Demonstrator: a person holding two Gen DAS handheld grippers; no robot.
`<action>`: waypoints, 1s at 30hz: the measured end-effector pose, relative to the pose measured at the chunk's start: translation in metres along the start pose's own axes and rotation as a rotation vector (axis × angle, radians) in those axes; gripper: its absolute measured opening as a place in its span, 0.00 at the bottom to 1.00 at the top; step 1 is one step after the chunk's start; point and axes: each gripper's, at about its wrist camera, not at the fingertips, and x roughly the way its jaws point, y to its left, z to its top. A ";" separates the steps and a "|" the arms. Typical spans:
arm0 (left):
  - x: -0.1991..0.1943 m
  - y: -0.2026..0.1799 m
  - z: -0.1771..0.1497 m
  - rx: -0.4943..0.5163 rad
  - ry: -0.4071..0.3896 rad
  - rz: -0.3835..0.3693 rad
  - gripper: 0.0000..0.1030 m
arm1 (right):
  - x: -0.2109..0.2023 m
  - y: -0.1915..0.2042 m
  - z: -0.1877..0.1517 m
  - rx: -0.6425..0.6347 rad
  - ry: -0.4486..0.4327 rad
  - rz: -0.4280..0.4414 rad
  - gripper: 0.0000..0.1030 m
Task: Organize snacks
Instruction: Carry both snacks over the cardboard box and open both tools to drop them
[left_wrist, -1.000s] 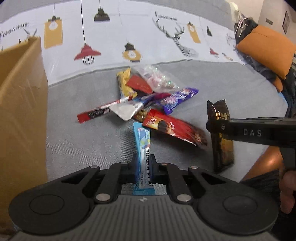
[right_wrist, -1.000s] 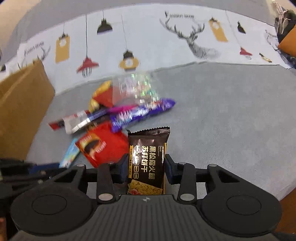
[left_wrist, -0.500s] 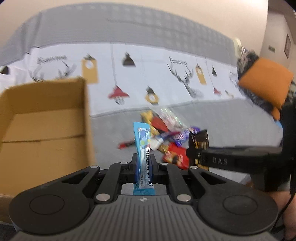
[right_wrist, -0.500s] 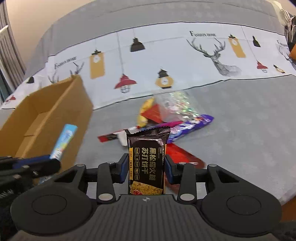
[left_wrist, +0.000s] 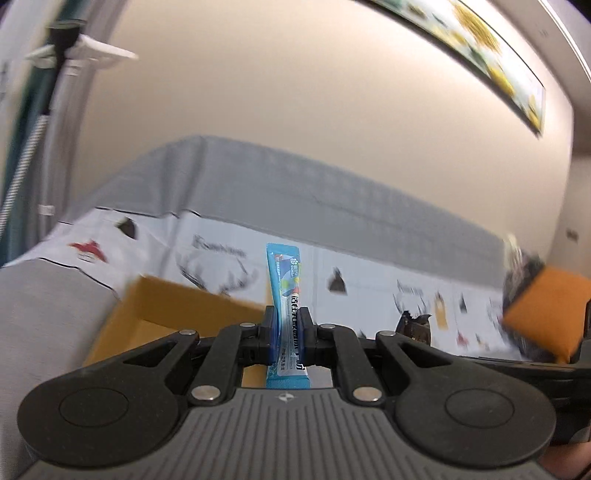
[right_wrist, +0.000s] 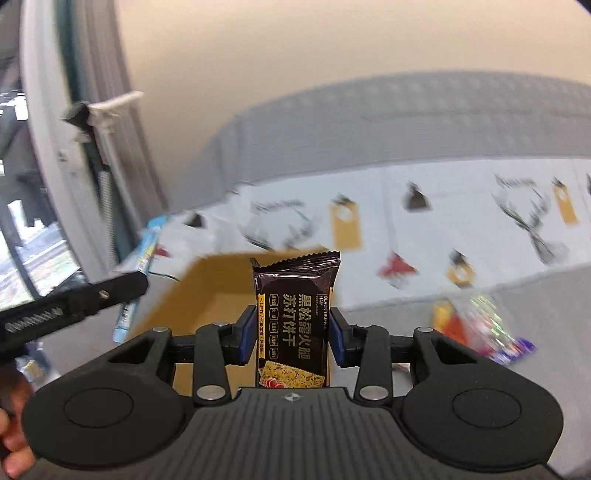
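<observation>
I've got my left gripper clamped on the blue stick packet and right gripper clamped on the black cracker pack, both raised upright facing the cardboard box for dropping in.

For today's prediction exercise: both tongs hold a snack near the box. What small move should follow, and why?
Probably lower both over the box before releasing. The left tongs grip the blue stick, the right tongs the black packet; both snacks sit high, the open box ahead.
</observation>
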 end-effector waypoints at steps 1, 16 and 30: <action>-0.005 0.007 0.005 -0.016 -0.015 0.012 0.11 | 0.001 0.008 0.007 -0.007 -0.004 0.019 0.40; 0.031 0.070 -0.019 -0.121 0.055 0.127 0.11 | 0.071 0.081 0.014 -0.154 0.062 0.090 0.40; 0.103 0.113 -0.082 -0.114 0.367 0.206 0.11 | 0.181 0.052 -0.057 -0.089 0.385 0.007 0.40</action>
